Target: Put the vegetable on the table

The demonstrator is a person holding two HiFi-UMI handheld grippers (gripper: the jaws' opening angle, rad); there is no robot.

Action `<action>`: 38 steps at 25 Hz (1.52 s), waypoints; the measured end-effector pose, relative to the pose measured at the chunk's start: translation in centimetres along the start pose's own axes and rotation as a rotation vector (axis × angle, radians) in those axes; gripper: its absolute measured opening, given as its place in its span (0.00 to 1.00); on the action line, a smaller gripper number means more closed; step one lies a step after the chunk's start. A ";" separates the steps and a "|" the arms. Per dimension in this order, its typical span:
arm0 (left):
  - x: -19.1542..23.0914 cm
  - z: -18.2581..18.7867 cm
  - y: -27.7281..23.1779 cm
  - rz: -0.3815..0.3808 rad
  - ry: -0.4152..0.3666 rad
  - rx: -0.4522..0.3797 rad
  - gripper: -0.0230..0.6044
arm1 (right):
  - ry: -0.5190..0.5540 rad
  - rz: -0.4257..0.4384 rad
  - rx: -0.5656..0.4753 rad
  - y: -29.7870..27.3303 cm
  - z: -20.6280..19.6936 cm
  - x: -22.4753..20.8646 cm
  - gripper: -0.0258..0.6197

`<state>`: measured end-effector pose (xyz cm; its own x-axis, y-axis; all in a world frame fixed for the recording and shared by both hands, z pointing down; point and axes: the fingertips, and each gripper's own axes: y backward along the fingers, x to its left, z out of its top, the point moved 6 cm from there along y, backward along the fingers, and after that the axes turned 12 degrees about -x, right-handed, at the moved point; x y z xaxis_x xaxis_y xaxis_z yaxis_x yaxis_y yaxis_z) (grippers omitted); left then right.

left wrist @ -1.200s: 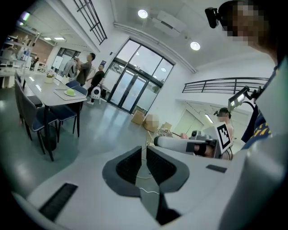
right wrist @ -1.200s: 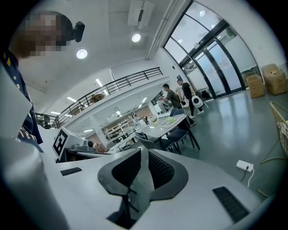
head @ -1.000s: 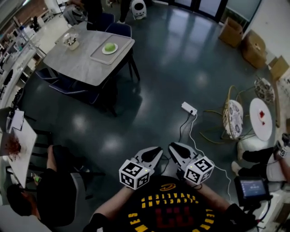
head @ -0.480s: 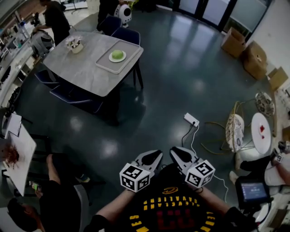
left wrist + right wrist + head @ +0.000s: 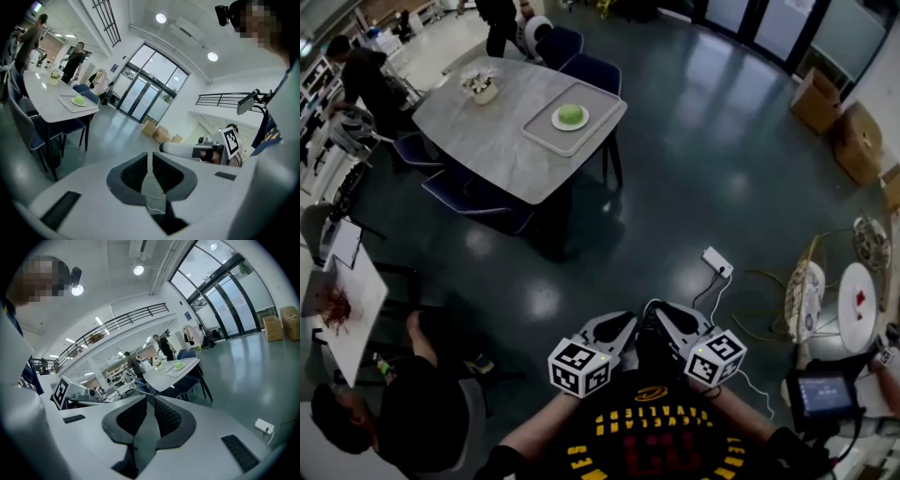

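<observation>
so the vegetable (image 5: 572, 114), a round green thing, is sitting on a white plate (image 5: 555, 121) on a tray (image 5: 600, 97) near the edge of the grey table (image 5: 478, 136), well across the floor from the person. technically it's over the table already, but on the plate and tray, not on the tabletop itself, so my guess is that move isn't done yet. a flower pot (image 5: 483, 86) sits further along the table. left gripper (image 5: 619, 326) and right gripper (image 5: 664, 313) are both tucked in by the person's chest, side by side. both have jaws closed together with nothing in them. basically everything's left: walk over, grab it, set it on the bare top.
</observation>
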<state>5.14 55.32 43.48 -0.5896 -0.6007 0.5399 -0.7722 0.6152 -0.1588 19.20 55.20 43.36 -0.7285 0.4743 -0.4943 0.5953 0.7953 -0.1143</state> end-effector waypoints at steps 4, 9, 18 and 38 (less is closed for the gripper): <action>1.5 1.8 -3.6 0.048 -0.013 -0.015 0.10 | -0.008 0.055 0.005 -3.1 2.3 -3.4 0.13; 2.2 4.3 -10.6 0.055 -0.034 -0.017 0.10 | -0.016 0.060 -0.016 -5.5 6.8 -9.5 0.13; 2.4 7.0 -17.9 0.120 -0.046 -0.040 0.10 | -0.051 0.098 0.000 -8.0 11.4 -16.5 0.13; 10.8 12.3 -27.1 0.137 -0.005 -0.029 0.10 | -0.100 0.036 0.020 -17.5 15.6 -25.4 0.13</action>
<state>16.77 25.91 43.43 -0.6905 -0.5122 0.5108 -0.6770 0.7063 -0.2069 32.54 23.32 44.50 -0.6695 0.4614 -0.5821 0.6277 0.7705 -0.1113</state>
